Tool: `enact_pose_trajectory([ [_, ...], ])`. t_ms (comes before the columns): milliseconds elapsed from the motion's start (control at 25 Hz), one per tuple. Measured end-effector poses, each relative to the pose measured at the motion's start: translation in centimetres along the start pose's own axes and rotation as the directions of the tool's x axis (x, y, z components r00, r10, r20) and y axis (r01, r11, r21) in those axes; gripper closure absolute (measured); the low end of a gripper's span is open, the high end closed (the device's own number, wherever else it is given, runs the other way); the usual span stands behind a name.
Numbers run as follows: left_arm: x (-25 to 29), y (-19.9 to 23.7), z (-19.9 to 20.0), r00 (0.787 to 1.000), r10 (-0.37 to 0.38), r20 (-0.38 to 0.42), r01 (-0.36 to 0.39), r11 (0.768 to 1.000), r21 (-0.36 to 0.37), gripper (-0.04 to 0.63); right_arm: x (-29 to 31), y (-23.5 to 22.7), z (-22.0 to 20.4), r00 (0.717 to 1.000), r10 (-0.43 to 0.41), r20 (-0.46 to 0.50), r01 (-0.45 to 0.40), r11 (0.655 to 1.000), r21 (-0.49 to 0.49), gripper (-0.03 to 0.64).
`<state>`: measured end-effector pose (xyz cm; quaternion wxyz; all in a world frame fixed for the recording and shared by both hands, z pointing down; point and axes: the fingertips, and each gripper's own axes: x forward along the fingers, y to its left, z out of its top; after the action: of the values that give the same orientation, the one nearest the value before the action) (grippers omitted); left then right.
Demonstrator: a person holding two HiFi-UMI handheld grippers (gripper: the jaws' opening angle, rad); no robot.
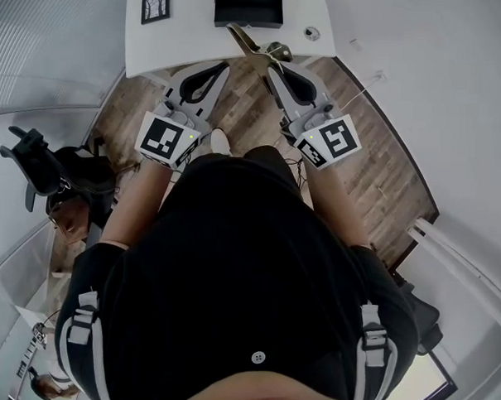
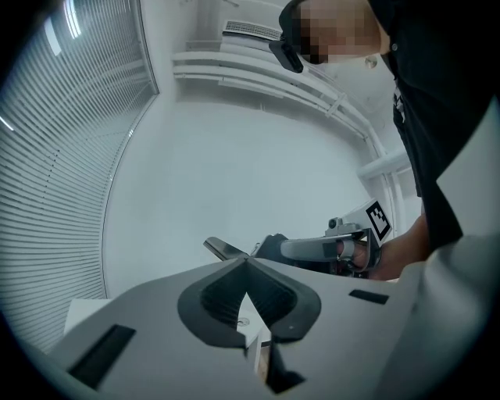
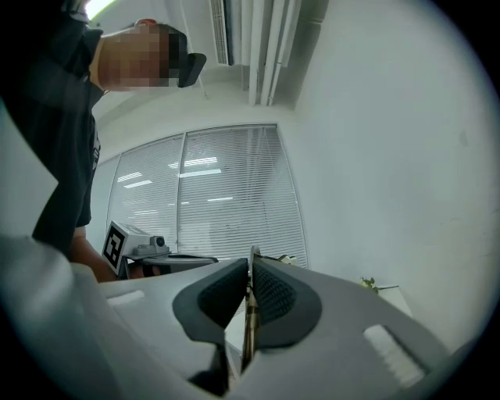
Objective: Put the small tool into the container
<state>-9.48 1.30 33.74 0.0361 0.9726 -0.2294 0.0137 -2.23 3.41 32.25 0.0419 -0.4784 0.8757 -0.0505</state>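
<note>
In the head view both grippers are held up side by side just short of the white table. My right gripper is shut on a thin, flat metal tool that sticks out past its tips toward the table edge. In the right gripper view the tool shows edge-on, pinched between the two dark pads of the right gripper. The black container stands on the table just beyond the tool's tip. My left gripper is shut with nothing in it; in its own view the left gripper's tips meet.
A small framed picture and a small round object lie on the table either side of the container. Wooden floor shows below the table edge. A black chair stands at the left.
</note>
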Motion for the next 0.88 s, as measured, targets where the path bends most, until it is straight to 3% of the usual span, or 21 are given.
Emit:
enact_pose_trajectory([
  [280, 1.0, 2.4, -0.1, 1.0, -0.017, -0.015, 0.016, 1.0, -0.01, 0.589, 2.1, -1.1, -0.5, 1.0, -0.018, -0.015, 0.018, 1.0, 0.016, 0.589],
  [880, 7.8, 7.5, -0.1, 1.0, 0.012, -0.026, -0.012, 1.0, -0.002, 0.589, 6.3, -9.1, -0.3, 1.0, 0.007, -0.016, -0.007, 1.0, 0.013, 0.589],
])
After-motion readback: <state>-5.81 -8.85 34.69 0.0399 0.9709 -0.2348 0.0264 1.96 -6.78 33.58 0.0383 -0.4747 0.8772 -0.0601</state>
